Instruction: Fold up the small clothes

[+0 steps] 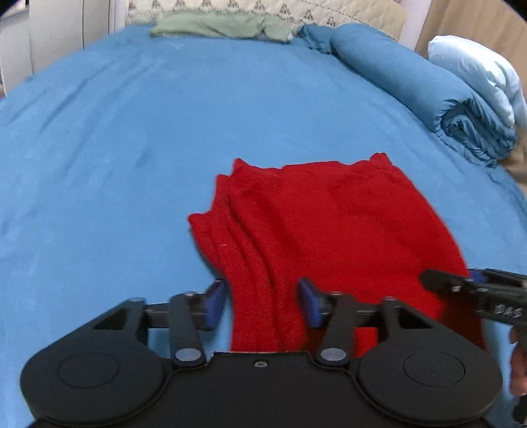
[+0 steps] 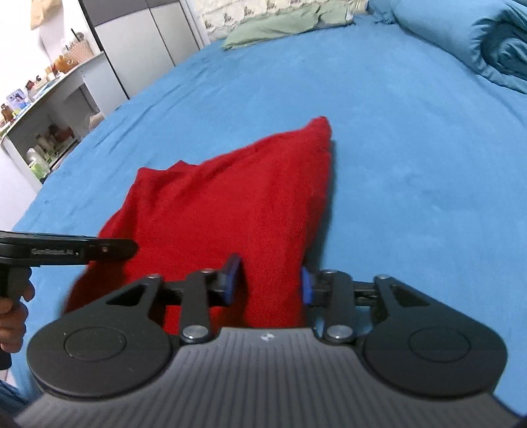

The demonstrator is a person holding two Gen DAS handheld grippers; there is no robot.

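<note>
Lying on the blue bedsheet (image 1: 131, 148), well short of the rolled blue duvet (image 1: 428, 89): one red knitted garment (image 1: 329, 230), partly folded, layered edges stepped along its left side. Left gripper (image 1: 263, 303): jaws parted, straddling the garment's near left edge (cloth between the pads, not pinched). Right gripper (image 2: 270, 283): jaws likewise apart around the near right corner. Recommended handling: close both at matching depth, catch all layers, lift evenly, keeping edges aligned.

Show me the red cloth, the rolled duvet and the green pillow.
red cloth (image 1: 329, 224), left wrist view, middle of top layer
rolled duvet (image 1: 411, 82), left wrist view, upper side
green pillow (image 2: 280, 28), right wrist view, centre
</note>
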